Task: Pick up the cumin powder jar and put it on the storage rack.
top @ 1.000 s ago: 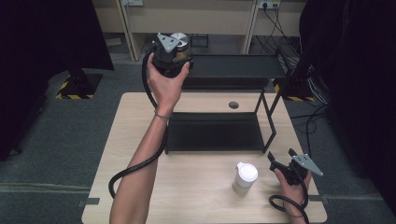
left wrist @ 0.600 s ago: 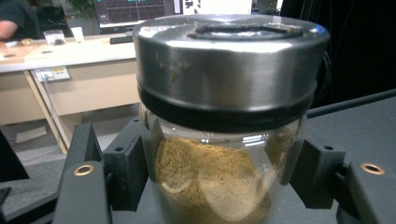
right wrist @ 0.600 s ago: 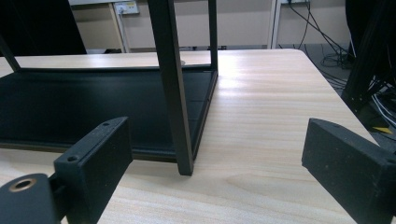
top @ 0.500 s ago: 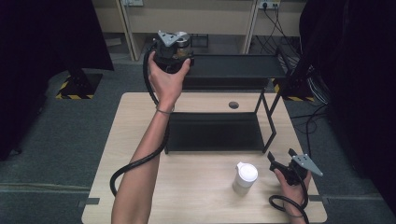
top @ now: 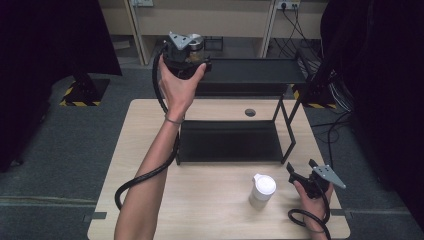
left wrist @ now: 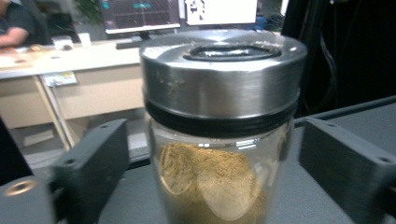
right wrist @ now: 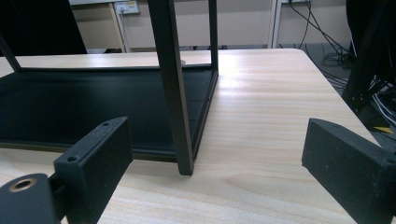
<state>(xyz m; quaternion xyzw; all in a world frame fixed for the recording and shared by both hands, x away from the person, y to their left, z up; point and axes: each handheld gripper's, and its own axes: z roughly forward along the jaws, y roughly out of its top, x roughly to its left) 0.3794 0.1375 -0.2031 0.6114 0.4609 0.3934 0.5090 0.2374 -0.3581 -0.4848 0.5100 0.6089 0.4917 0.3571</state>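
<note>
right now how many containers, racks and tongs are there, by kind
glass jar of brown powder with a steel lid: 1
white plastic bottle with a white cap: 1
black two-tier metal shelf rack: 1
black hand-held tongs: 2, left with jaws apart beside the jar, right open
total: 5

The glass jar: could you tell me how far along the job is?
Done: the jar stands on the rack's top shelf. In hand: the left gripper has just been opening its jaws, clear of it. Left: perhaps the white bottle beside the open right gripper.
</note>
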